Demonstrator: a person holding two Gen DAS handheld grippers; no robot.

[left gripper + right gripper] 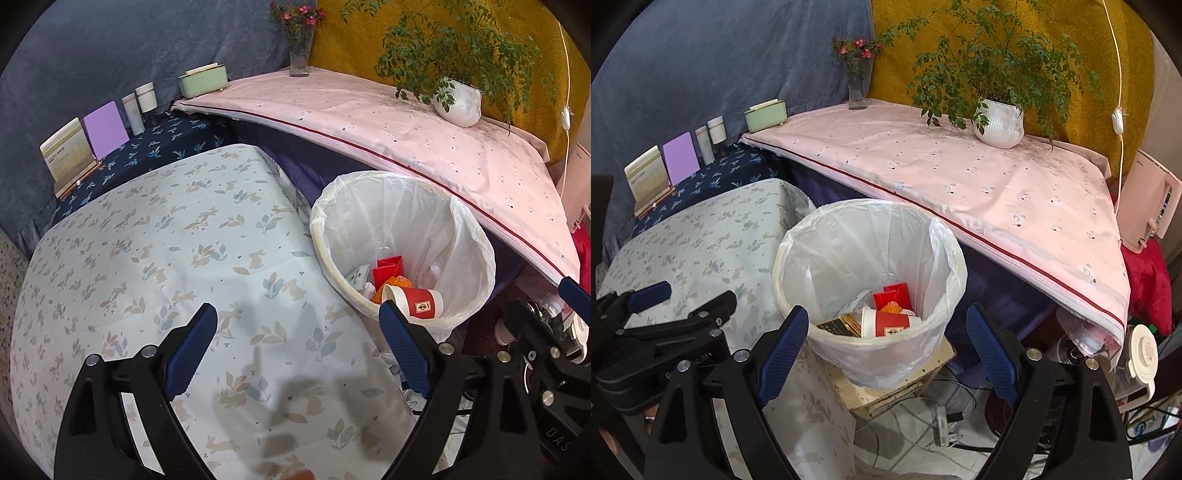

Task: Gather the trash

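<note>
Far left, against the blue backdrop: a card stand, a purple card and two white bottles lined up on a dark floral cloth. Just right of them, a pale green box at the corner of the pink-clothed surface.

Below, a rabbit-print surface, bare under the left hand-held gripper: blue pads spread wide, nothing between them, hanging over the cloth's right part beside the bin.

Further right, a white-lined trash bin, standing between the rabbit-print surface and the pink one. Inside, at the bottom: a red-and-white paper cup lying on its side, a red carton, something orange, a dark gold-edged packet, all heaped together.

Right hand-held gripper above the bin's near rim, likewise spread wide and empty.

On the pink surface: a glass vase of red flowers at the back, a white potted plant to the right. Far right, a white appliance and a red cloth.
</note>
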